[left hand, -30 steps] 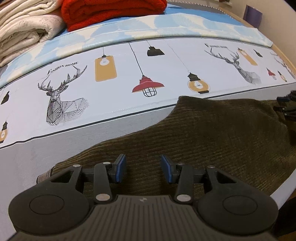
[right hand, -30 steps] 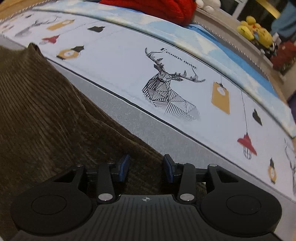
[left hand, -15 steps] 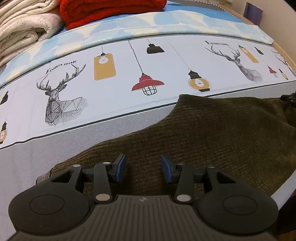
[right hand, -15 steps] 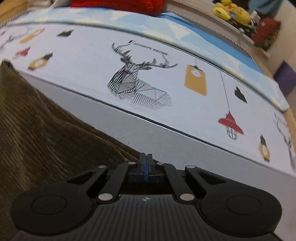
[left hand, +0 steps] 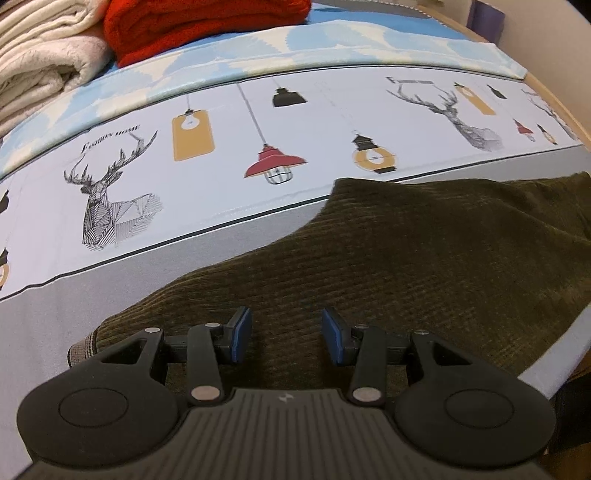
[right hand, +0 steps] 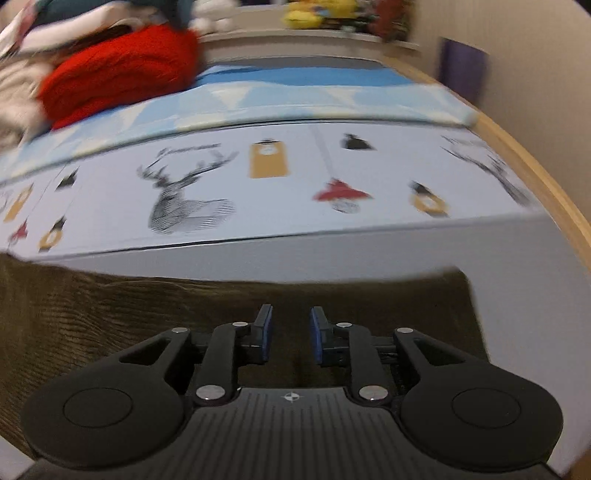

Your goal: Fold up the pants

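Note:
Olive-brown corduroy pants [left hand: 424, 258] lie flat on the grey near strip of a bed sheet [left hand: 221, 155] printed with deer and lamps. My left gripper [left hand: 286, 334] hovers over their left end, close to a striped band [left hand: 82, 345] at the cloth's edge; it is open, with only fabric below the blue pads. In the blurred right wrist view the pants [right hand: 129, 317] fill the lower left and end at a straight edge on the right. My right gripper [right hand: 291, 332] is above that end; its jaws are opening and nothing is pinched between them.
A folded red blanket [left hand: 207, 26] and cream blankets [left hand: 40, 66] are stacked at the far side of the bed. A wooden bed rim [right hand: 535, 173] curves along the right. Yellow plush toys [right hand: 317, 13] sit on a shelf behind, and a purple object [right hand: 463, 70] leans on the wall.
The right gripper shut half a second ago and has since parted; it rolled and swept along the pants to their right end. The left gripper has hardly moved.

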`<action>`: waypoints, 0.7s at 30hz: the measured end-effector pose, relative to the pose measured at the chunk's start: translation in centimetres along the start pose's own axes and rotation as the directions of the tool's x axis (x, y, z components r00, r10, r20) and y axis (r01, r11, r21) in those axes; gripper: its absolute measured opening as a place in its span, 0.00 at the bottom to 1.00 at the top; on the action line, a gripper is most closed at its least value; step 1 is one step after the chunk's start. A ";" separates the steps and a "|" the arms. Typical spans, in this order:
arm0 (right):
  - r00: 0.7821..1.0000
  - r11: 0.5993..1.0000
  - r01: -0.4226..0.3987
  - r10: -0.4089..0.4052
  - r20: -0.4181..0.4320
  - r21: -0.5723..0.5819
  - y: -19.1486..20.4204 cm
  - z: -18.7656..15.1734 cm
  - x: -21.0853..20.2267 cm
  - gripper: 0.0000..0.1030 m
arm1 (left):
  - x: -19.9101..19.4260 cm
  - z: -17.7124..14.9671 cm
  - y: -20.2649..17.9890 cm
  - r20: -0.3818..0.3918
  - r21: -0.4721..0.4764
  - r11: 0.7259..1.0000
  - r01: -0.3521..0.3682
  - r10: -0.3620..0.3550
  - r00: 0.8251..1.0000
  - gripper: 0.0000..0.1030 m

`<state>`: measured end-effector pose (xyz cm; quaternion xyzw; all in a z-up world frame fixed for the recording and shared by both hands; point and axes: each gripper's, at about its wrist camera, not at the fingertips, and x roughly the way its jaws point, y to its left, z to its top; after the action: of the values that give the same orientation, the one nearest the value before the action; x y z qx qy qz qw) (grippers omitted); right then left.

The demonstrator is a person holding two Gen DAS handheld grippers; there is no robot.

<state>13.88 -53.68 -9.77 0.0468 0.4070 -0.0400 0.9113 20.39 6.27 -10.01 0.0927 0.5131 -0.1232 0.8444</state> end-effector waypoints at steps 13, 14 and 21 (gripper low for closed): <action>0.990 0.917 0.137 -0.142 -0.014 0.374 -8.7 -7.9 -6.9 0.27 | -5.6 -0.2 -6.9 0.083 0.044 0.998 0.034 -0.037 0.996 0.46; 0.989 0.904 0.146 -0.149 -0.024 0.402 -9.4 -8.5 -7.0 0.27 | -6.0 -0.3 -7.9 0.097 0.030 0.998 0.062 -0.064 0.993 0.46; 0.989 0.745 0.150 -0.103 -0.110 0.650 -14.9 -11.8 -5.7 0.33 | -0.7 -2.9 -13.9 -0.047 0.088 0.991 0.103 -0.099 0.994 0.46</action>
<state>-0.31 -66.88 -14.13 0.3372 0.3996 -0.2403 0.8178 13.45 -6.09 -11.10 0.1071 0.5290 -0.1870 0.8208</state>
